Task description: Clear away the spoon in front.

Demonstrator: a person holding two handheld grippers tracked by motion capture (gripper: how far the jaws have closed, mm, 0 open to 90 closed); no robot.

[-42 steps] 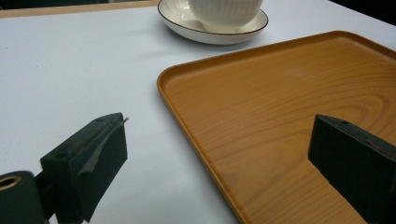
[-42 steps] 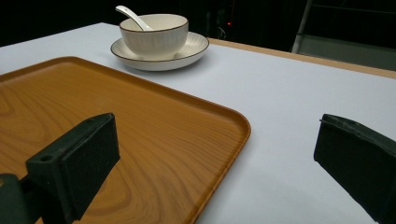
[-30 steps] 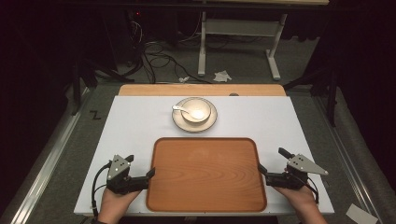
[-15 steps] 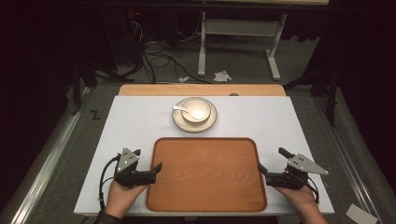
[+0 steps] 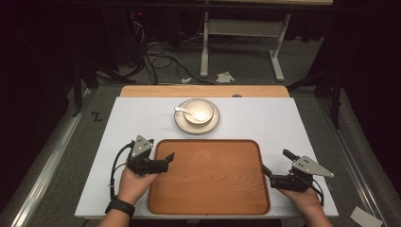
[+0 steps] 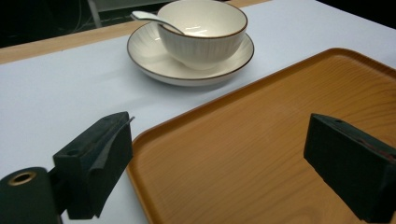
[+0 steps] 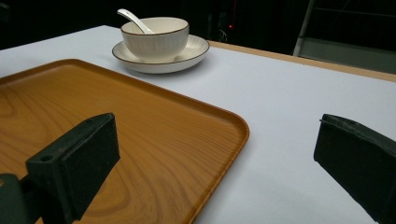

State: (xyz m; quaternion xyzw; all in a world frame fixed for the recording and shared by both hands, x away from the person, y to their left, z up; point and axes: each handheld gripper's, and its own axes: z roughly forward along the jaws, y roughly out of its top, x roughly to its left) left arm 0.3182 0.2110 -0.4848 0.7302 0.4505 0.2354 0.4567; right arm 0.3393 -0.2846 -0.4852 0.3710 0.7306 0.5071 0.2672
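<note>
The white counter point(image 5: 142, 123) spreads across the middle of the high view, and on it, low and centre, lies the wooden tray point(image 5: 208, 177), flat and bare. Above it, upper centre of the frame, sits the saucer point(image 5: 197, 124), just clear of the tray's far edge, with the bowl point(image 5: 198, 113) standing on it and the spoon point(image 5: 183, 110) resting inside, its handle leaning out to the upper left.

Down to the grippers now. The left gripper point(image 5: 163, 162) hovers at the tray's upper left corner, jaws spread wide, one over the counter and one over the wood in its own view, nothing between them. The right gripper point(image 5: 269, 174) sits at the tray's right edge, lower right of the frame, jaws likewise spread and holding nothing, straddling the rim.

My read: this is an early stage. Nothing is on the tray and nothing is gripped. If the saucer set is meant for the tray, all that carrying is still left; the rim itself is not yet pinched either.
</note>
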